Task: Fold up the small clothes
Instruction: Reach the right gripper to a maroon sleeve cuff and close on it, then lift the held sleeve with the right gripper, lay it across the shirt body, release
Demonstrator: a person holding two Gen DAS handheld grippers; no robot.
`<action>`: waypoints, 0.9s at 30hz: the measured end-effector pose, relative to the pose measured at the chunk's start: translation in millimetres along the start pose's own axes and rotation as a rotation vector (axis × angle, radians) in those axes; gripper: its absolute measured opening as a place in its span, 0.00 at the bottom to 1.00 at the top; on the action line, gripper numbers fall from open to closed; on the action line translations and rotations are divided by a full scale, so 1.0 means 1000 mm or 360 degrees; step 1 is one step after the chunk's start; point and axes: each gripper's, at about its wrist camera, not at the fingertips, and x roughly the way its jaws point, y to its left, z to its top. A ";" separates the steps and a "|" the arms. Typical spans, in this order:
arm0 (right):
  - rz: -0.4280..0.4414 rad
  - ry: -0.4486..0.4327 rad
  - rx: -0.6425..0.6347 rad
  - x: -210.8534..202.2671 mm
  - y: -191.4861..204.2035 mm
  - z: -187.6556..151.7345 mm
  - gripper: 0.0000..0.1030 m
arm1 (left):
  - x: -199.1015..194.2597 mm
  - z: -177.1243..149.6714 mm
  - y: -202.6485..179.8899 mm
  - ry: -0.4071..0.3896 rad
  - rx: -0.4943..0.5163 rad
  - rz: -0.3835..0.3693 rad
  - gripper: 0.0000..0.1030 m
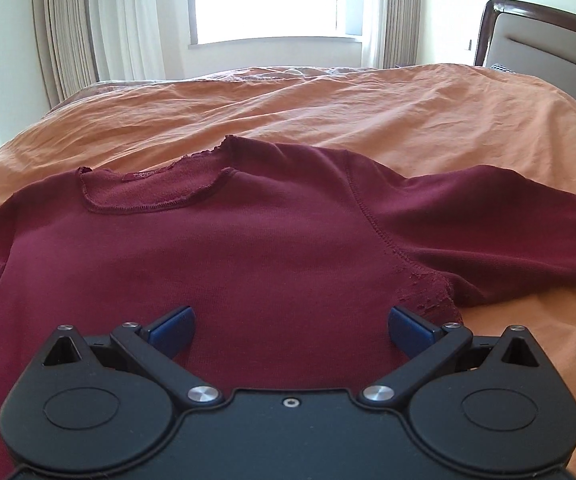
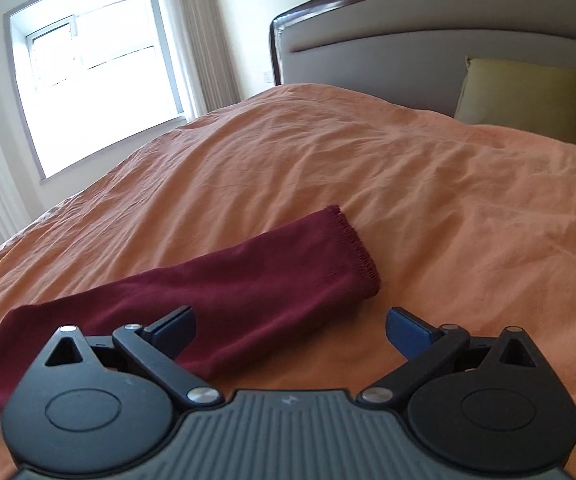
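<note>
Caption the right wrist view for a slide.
Right gripper, jaws open, above the maroon sleeve lying on the orange bedspread, cuff toward the headboard.

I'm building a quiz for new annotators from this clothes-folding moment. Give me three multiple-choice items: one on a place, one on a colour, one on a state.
1. Where does the shirt lie?
A. on the bedspread
B. on a chair
C. on the floor

2. What colour is the shirt?
A. navy
B. maroon
C. white

3. How does the right gripper stand?
A. shut on the sleeve
B. shut on a pillow
C. open, holding nothing

Key: 1 A, the shirt is spread flat on the orange cover. 2 B, dark red in both views. 3 C, its blue fingers stand wide apart with no cloth clamped between them.
</note>
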 end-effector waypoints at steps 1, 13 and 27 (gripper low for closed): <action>0.0000 0.0013 0.0063 0.005 -0.005 0.001 1.00 | 0.001 0.000 -0.001 -0.0005 0.0014 0.0007 1.00; -0.0078 -0.0041 0.0338 0.022 -0.021 0.001 0.17 | 0.001 0.000 -0.001 -0.0003 0.0024 0.0009 1.00; 0.0028 -0.0199 0.0242 0.001 -0.009 0.036 0.07 | -0.034 0.022 0.033 -0.0001 -0.0056 0.0006 1.00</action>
